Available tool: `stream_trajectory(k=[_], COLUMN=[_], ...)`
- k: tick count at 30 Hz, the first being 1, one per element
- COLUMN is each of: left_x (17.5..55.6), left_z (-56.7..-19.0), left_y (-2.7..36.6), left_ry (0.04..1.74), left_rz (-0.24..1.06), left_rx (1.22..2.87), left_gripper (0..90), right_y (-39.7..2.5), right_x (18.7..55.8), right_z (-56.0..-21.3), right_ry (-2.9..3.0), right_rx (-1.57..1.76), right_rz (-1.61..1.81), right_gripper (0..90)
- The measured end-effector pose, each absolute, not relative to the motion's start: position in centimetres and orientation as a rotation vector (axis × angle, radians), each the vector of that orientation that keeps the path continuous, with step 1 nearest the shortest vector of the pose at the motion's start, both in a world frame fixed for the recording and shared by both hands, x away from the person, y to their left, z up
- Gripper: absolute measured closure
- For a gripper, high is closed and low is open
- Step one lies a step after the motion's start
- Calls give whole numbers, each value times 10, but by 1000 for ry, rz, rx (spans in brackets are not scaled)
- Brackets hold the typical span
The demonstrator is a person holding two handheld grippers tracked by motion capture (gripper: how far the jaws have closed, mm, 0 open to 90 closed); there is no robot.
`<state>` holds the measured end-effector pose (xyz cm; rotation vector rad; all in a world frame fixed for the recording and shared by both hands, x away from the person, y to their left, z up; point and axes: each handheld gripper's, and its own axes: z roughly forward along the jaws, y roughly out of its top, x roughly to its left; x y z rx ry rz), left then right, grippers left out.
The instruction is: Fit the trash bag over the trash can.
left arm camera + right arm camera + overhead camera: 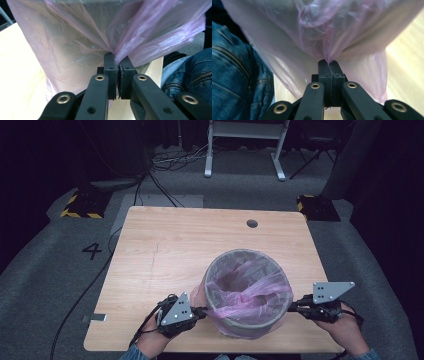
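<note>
A grey round bin (248,324) stands near the front edge of the wooden table (165,250). A thin pink plastic bag (257,292) lines it and drapes over its rim. My left gripper (202,311) is at the bin's left side, shut on a pinch of the pink bag (125,40). At the bin's right side my right gripper (292,308) is shut on another fold of the bag (324,32). In both gripper views the jaws are pressed together with film bunched at their tips.
A round cable hole (252,223) sits near the table's far edge. White desk legs (208,155) and cables (170,160) lie on the floor beyond. Denim-clad legs (190,75) are close behind the table's front edge.
</note>
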<state>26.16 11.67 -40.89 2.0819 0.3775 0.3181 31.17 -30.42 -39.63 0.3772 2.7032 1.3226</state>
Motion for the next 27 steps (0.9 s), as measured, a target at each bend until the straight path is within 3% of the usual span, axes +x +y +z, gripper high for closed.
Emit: stream_trajectory(k=[8, 15, 20, 27], left_x=[276, 295, 283, 297], left_z=[-433, -458, -448, -450], left_y=[122, 136, 127, 122], left_ry=[511, 636, 549, 639], left_rz=[317, 221, 293, 357], left_rx=[2154, 2191, 2176, 2195], left_gripper=[891, 892, 871, 887], right_y=[-318, -305, -305, -304], right_x=[320, 323, 332, 321], right_z=[-440, -441, -454, -467], right_ry=[2759, 2737, 2802, 2884], right_rx=[568, 567, 658, 673], right_rz=[1253, 1227, 1098, 1023], right_gripper=[900, 900, 900, 899])
